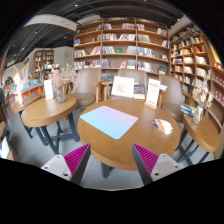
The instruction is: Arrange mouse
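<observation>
Over the round counter (118,140), your tool (110,160) hangs with fingers apart, gripping nothing. The mouse (163,126) sits right of the pale mat (109,121), close to the counter's rim. Come in crooked and you could knock it off.

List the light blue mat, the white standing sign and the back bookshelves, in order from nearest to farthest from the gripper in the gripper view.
From the open gripper:
1. Light blue mat, on the round wooden table just ahead of the fingers.
2. White standing sign, at the table's far edge.
3. Back bookshelves, along the far wall.
</observation>
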{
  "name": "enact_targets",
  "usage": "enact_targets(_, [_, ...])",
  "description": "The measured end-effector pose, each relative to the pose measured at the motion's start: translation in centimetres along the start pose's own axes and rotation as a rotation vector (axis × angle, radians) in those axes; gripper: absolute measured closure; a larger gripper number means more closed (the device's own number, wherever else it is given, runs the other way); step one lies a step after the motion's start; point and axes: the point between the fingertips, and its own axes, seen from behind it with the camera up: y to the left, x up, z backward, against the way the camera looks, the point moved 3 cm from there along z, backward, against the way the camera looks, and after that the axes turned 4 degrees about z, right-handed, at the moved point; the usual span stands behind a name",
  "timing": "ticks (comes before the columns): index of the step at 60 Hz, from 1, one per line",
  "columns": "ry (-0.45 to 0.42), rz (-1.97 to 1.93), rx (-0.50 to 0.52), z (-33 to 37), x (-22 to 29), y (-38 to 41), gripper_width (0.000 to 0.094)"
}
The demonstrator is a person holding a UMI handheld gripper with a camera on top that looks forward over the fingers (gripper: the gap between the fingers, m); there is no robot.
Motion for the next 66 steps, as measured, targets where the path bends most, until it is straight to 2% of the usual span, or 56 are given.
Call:
enact_targets(9, [0.016, -0.014, -0.088, -0.2, -0.4, -3.7, 0.0077])
enact_targets(19, [0.029, -0.030, -0.175, -2.4, -1.2, -12.5, 0.0077])
enact_targets(32, [0.051, -0.052, -0.260, -3.9, -2.3, -19.3, 0.0078])
enact_targets(66, [0.119, -0.063, -0.248, -15.5, -2.6, -26.5, 0.0081])
